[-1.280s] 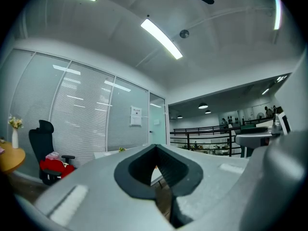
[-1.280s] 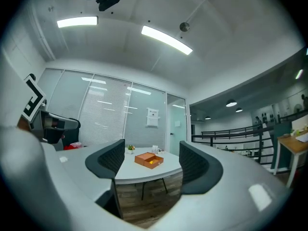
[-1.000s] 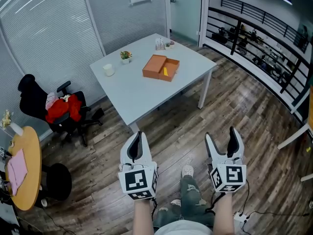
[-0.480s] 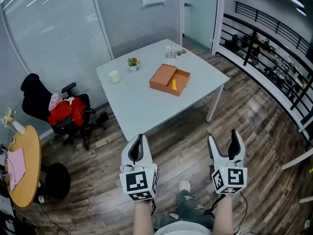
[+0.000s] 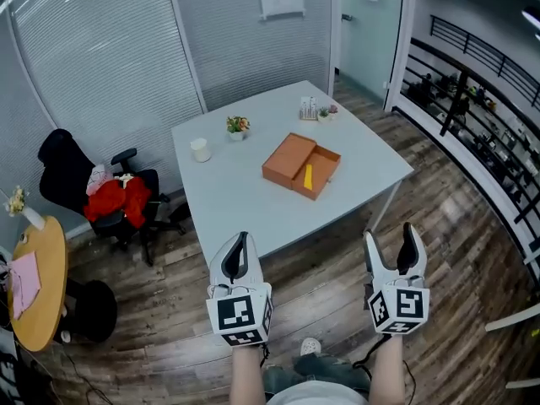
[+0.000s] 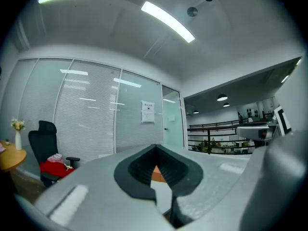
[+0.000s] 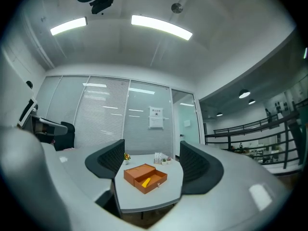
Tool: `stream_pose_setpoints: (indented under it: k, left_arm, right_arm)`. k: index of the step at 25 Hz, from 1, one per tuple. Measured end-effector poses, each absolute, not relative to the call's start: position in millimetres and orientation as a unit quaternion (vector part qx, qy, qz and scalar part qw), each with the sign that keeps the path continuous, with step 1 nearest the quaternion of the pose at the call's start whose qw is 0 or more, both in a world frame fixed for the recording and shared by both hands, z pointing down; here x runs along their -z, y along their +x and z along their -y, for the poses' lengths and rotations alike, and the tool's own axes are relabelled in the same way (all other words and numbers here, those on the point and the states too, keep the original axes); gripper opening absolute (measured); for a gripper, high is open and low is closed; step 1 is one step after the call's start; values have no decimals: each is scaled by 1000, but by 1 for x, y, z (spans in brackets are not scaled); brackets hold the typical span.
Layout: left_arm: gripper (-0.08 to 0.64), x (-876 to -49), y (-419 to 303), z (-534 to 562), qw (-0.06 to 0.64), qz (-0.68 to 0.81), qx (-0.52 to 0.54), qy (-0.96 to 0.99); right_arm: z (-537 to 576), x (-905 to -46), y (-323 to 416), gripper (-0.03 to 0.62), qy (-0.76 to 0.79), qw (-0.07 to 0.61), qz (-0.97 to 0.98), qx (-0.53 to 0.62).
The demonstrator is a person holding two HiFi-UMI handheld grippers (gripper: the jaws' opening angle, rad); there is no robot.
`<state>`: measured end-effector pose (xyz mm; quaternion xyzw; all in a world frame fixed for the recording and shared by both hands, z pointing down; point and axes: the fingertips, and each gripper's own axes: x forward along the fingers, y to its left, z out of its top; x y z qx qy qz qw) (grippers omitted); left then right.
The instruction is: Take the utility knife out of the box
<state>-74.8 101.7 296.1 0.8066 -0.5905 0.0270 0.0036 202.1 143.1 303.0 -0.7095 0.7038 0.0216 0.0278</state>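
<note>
Right tool (image 5: 390, 233) points level with its jaws wide apart; they have just been closing by a small amount, and nothing lies between them. Left tool (image 5: 237, 241) also points level, its jaws drawn together at the tips and holding nothing. Both tools hang over the wooden floor (image 5: 337, 285), short of the near edge of the surface (image 5: 236, 201).

Box (image 5: 301, 166): orange, open, resting on the surface well ahead of both tools, slightly to the left of the right tool's line and to the right of the left tool's. In the right gripper view it appears framed in the gap between the open jaws, far beyond them. Its lid lies flat on the side away from the right tool.

Utility knife (image 5: 308, 175): yellow, lying in the open tray of the box, untouched and well apart from either tool.

A pale cup (image 5: 200, 149) and a small plant (image 5: 236, 126) stand further ahead and to the left of the left tool.

Step in hand, as judged: the approach. No reach into the box has begun.

Next move, as judged: the right tool, already open, has to be carried forward over the surface and tipped downward into the tray, with its jaws set across the knife's narrow width and clear of the tray walls. The left tool could steady the box meanwhile.
</note>
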Motion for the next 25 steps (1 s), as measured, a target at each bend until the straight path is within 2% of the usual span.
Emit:
stream_pose_setpoints:
  k: [25]
  left_arm:
    - [0, -322, -53, 41, 20, 608, -44, 793]
  right_arm:
    - [12, -334, 228, 367, -694, 12, -720, 1]
